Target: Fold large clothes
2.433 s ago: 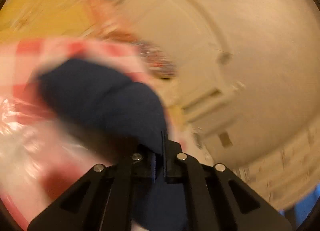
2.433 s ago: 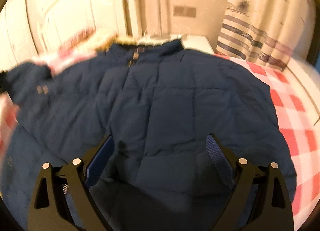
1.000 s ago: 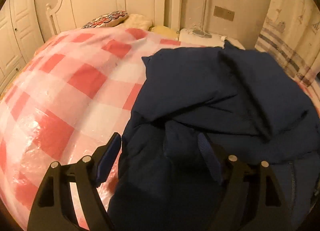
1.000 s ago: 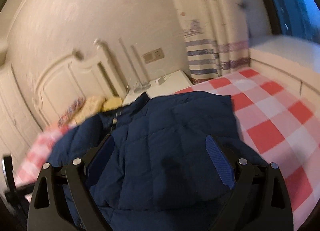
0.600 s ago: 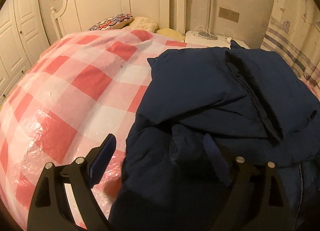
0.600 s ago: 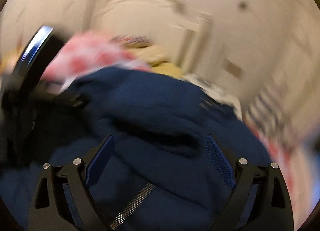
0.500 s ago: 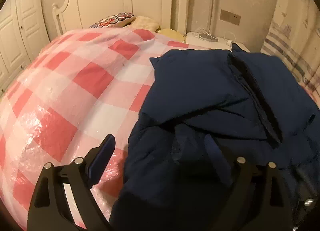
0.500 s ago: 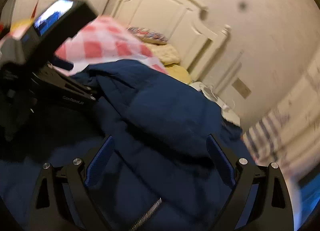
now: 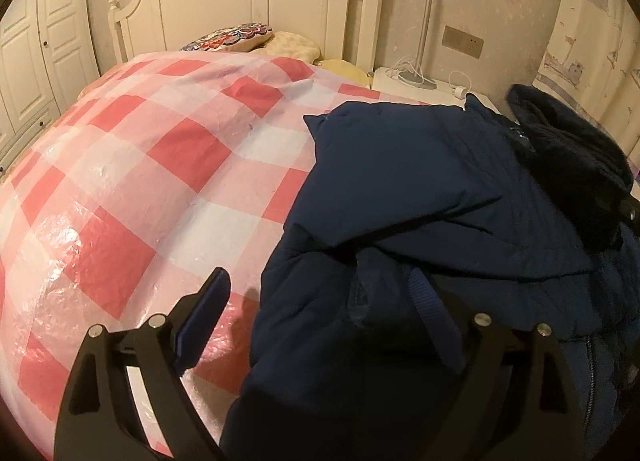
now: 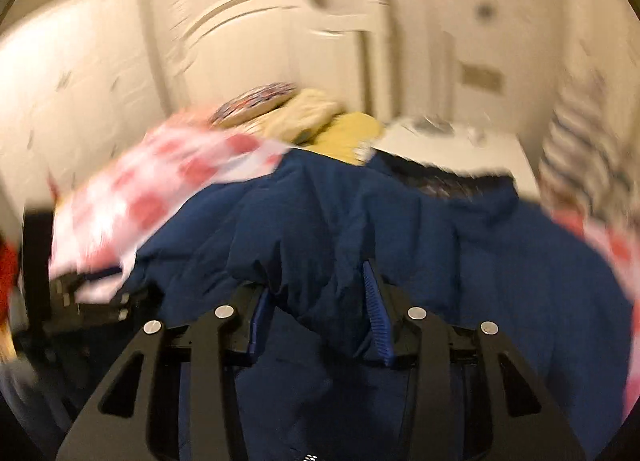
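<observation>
I am looking into a home bedroom. A bed under a red-and-white checked cover (image 9: 152, 165) fills most of my left view, with a white panelled headboard (image 9: 256, 1) behind it and pillows (image 9: 256, 39) against that. White wardrobe doors (image 9: 36, 57) line the left wall. A white nightstand (image 9: 416, 87) and a wall socket (image 9: 463, 42) sit beside the bed.

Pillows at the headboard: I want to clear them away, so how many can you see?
3: a patterned pillow nearest the headboard, a cream pillow beside it, a yellow pillow toward the nightstand. The checked cover may hide more.
</observation>
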### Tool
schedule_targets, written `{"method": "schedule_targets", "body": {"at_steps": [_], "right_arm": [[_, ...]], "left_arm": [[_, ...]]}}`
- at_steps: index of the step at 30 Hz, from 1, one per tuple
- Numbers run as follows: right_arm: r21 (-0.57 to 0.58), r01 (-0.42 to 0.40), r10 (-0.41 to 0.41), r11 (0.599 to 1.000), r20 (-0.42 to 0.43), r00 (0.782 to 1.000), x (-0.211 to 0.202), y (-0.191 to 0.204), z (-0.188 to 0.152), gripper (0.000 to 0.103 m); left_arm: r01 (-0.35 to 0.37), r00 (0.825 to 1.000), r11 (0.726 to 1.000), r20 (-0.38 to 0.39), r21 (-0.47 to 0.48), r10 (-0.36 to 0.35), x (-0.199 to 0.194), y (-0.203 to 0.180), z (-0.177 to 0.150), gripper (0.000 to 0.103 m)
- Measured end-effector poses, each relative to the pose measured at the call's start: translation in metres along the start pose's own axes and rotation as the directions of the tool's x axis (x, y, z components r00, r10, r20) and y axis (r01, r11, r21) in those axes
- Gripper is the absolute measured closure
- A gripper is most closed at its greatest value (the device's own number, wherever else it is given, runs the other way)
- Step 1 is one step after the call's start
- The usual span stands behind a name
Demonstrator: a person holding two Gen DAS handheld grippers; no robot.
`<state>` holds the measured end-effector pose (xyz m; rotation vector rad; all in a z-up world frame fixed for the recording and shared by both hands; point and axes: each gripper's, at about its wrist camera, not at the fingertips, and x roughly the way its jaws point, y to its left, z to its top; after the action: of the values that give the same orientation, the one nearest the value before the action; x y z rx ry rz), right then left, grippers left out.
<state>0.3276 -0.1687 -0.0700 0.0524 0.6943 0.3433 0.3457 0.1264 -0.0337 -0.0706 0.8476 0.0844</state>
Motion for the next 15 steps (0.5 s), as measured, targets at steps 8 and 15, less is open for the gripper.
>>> {"method": "schedule_targets", "body": {"at_steps": [8, 15], "right_arm": [[-0.151, 0.129, -0.132, 0.98, -0.012, 0.991, 0.025, 0.032, 0.002, 0.026], [-0.411, 0.232, -0.184, 0.882, 0.152, 0.971, 0.005, 0.071, 0.0, 0.085]], "left_arm": [[0.0, 1.0, 1.0, -0.001, 0.0, 0.0, 0.0, 0.0, 0.0, 0.013], [0.003, 1.0, 1.0, -0.004, -0.002, -0.003, 0.0, 0.001, 0.0, 0.013]]}}
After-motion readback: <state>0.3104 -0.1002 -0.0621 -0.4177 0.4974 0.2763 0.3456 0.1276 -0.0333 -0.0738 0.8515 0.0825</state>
